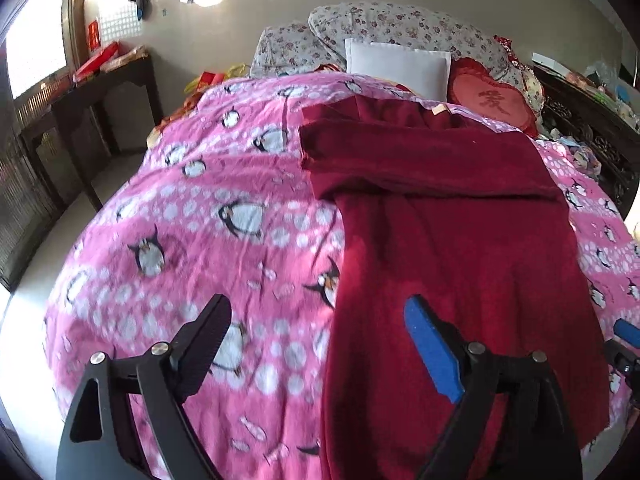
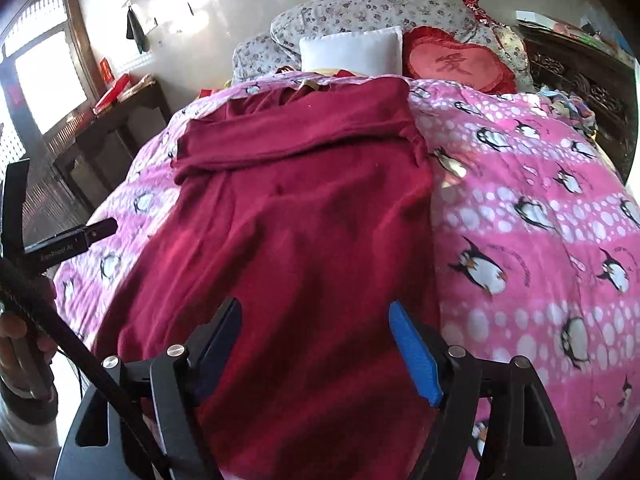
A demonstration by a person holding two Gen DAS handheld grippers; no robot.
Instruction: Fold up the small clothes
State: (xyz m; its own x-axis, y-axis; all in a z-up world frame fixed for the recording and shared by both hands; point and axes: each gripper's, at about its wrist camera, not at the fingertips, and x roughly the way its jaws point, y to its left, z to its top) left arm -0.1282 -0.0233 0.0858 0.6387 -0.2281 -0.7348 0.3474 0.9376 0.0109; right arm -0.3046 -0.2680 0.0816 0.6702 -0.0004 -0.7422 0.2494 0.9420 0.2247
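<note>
Penguin-print pink quilt (image 1: 208,216) covers bed beside dark table (image 1: 100,92).

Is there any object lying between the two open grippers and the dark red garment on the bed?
Nothing visible does. The left gripper and right gripper both hover open directly above the red garment, which lies alone on the pink penguin quilt.
</note>
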